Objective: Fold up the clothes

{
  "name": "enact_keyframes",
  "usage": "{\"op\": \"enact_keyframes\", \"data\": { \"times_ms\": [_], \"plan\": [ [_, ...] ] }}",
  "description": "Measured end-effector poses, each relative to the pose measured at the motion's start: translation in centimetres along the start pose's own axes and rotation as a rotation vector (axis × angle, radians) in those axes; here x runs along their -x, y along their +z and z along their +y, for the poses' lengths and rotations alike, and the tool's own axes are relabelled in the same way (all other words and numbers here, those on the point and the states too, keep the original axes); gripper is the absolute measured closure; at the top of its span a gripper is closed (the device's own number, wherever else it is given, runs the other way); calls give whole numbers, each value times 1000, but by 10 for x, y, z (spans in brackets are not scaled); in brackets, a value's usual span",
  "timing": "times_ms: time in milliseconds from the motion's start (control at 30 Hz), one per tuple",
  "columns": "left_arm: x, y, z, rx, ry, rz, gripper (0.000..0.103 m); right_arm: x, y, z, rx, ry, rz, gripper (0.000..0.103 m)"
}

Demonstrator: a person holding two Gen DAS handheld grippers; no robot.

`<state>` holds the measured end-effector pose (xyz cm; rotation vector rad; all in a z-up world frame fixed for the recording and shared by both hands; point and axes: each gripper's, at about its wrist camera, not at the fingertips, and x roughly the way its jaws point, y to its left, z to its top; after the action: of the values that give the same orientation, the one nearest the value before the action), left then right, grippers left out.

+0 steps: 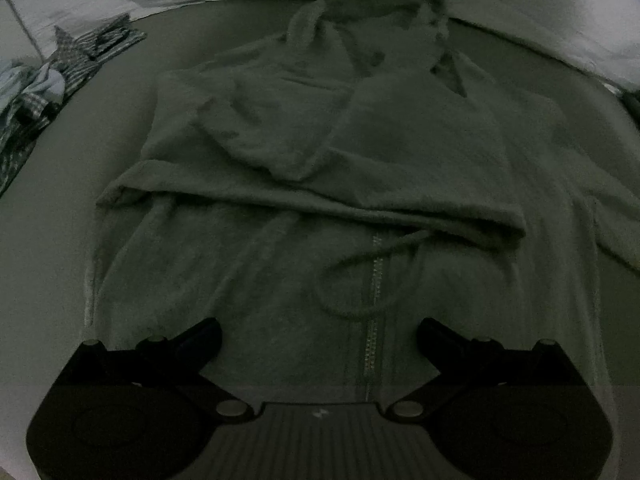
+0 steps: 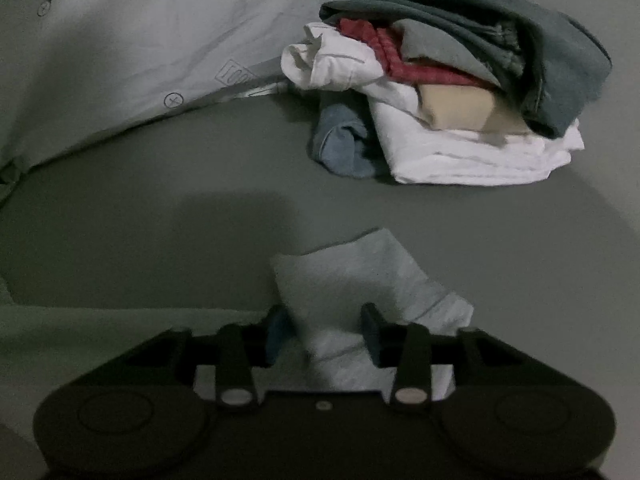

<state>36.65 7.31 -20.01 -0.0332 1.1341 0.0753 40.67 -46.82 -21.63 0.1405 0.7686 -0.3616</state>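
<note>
On the grey bed surface [image 1: 60, 240]: fleece zip-up robe [image 1: 312, 200] lies spread flat, one sleeve across its chest | left gripper [image 1: 320, 336] hovers over the zipper [image 1: 374, 312], fingers spread wide | right gripper [image 2: 326, 332] pinches a pale cuff [image 2: 360, 288] (likely the robe's) | risk: thick fleece slipping, or the drawstring [image 1: 360, 272] snagging | folded stack [image 2: 460, 92] nearby.

In your left wrist view, a fuzzy grey-green zip-up hoodie [image 1: 320, 184] lies spread on the bed, its zipper [image 1: 374, 308] running toward six o'clock, a drawstring [image 1: 360, 276] looped beside it, and one sleeve [image 1: 312, 204] folded across the chest. In your right view, its pale fleecy cuff [image 2: 360, 304] sits pinched at six o'clock.
</note>
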Motion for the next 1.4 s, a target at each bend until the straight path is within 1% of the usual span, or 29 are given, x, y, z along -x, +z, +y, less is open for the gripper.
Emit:
{"op": "enact_keyframes", "data": {
  "times_ms": [67,100,200,300,367,467,533,567,667,733,767,933,1133,1300,1400],
  "plan": [
    [-1,2,-2,17,15,0,0,0,2,-8,-67,36,-8,95],
    [-1,3,-2,21,16,4,0,2,3,-12,-107,49,-13,97],
    [-1,6,-1,21,11,18,0,12,5,-23,-249,87,-27,98],
    [-1,11,2,45,2,31,0,25,4,-36,-450,193,-55,98],
    [1,14,9,92,-30,25,0,31,-2,-45,-661,313,-69,98],
    [6,20,26,170,-112,0,0,30,-31,-51,-1128,598,-77,99],
    [11,26,36,199,-139,-19,0,27,-56,-37,-1412,775,-85,99],
    [13,30,43,201,-144,-28,0,30,-63,-26,-1490,832,-90,99],
    [23,41,61,182,-157,-60,0,44,-75,11,-1578,931,-105,99],
    [30,44,71,166,-166,-81,0,54,-84,42,-1647,1007,-101,99],
    [33,46,78,159,-169,-89,0,59,-86,55,-1667,1031,-94,99],
    [31,61,116,102,-185,-99,0,81,-93,130,-1666,1126,-42,99],
    [18,71,171,109,-212,-89,0,106,-102,212,-1649,1209,36,99],
    [12,80,203,95,-222,-104,0,119,-107,297,-1583,1305,194,99],
    [7,88,228,110,-222,-112,0,126,-110,349,-1536,1361,294,99]
  ]
}}
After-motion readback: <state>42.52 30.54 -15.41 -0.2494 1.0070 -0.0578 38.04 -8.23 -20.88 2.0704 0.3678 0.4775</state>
